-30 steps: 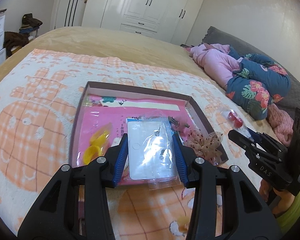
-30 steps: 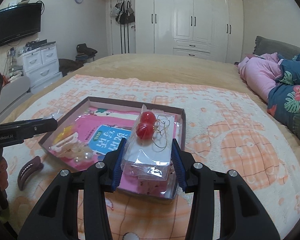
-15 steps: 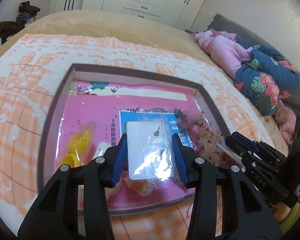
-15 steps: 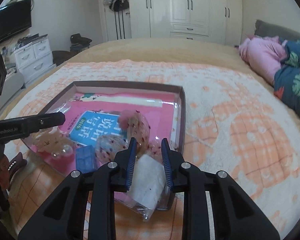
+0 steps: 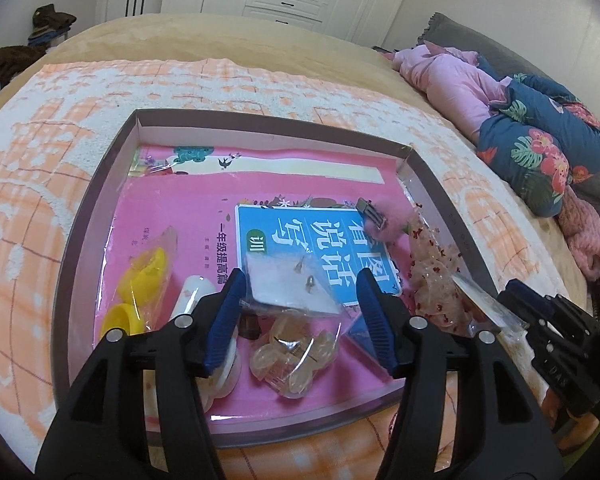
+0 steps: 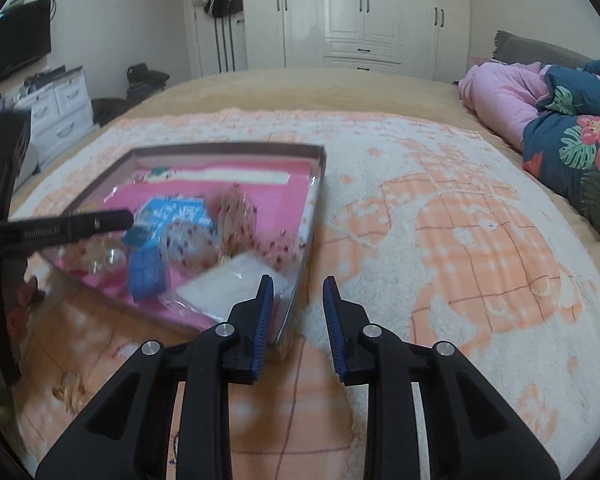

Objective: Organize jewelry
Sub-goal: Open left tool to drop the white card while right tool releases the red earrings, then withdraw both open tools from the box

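A shallow brown box point(image 5: 96, 216) with a pink book inside lies on the bed; it also shows in the right wrist view point(image 6: 228, 148). My left gripper point(image 5: 302, 292) is open over the box, with a bagged earring card point(image 5: 284, 284) lying loose between its fingers. A clear hair clip point(image 5: 296, 356), yellow clips point(image 5: 140, 288) and a dotted bow point(image 5: 436, 280) lie in the box. My right gripper point(image 6: 297, 300) is open and empty beside the box's near right corner. A white bagged card point(image 6: 236, 280) lies in that corner.
An orange-and-white fleece blanket point(image 6: 440, 216) covers the bed. Pink and floral bedding point(image 5: 520, 120) is piled at the right. White wardrobes point(image 6: 364, 12) stand behind. A dark hair clip lies on the blanket left of the box, behind the left gripper's body.
Both grippers came down to the box and opened. The left one let its earring card drop into the box. The right one released its bagged earrings at the box corner and pulled back right.
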Demonstrator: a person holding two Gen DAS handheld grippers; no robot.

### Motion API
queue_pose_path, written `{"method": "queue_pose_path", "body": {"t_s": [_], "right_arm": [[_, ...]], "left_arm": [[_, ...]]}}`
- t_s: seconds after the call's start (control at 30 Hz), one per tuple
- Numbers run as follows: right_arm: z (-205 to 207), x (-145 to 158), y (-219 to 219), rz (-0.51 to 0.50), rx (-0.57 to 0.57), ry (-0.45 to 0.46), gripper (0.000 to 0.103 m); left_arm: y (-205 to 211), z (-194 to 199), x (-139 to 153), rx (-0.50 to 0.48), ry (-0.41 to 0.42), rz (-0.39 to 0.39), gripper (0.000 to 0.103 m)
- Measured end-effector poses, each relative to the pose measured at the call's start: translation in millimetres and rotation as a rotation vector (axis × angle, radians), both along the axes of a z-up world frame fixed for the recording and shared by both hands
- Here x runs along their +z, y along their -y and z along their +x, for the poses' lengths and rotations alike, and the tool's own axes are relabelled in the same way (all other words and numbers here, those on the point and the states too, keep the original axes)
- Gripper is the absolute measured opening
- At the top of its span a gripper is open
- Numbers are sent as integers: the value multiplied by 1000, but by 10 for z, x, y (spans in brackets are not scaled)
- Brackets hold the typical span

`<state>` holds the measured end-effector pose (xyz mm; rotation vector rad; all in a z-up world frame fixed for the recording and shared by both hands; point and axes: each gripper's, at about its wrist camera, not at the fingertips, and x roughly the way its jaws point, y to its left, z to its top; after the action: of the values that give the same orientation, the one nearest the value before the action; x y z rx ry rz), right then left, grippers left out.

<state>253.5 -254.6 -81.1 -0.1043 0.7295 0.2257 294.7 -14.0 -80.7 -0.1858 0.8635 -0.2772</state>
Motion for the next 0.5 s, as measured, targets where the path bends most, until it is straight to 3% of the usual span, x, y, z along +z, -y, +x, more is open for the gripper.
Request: {"method": "queue_pose_path", "body": {"t_s": [0.27,0.5], "right_arm": [[10,2,-201,-43,8,23,25],[-21,-9,-400,-60,64,24,40]], "left_arm": [[-20,-94,112,8,26,-7,62],[-13,-227,235,10,61,-7,67]]}}
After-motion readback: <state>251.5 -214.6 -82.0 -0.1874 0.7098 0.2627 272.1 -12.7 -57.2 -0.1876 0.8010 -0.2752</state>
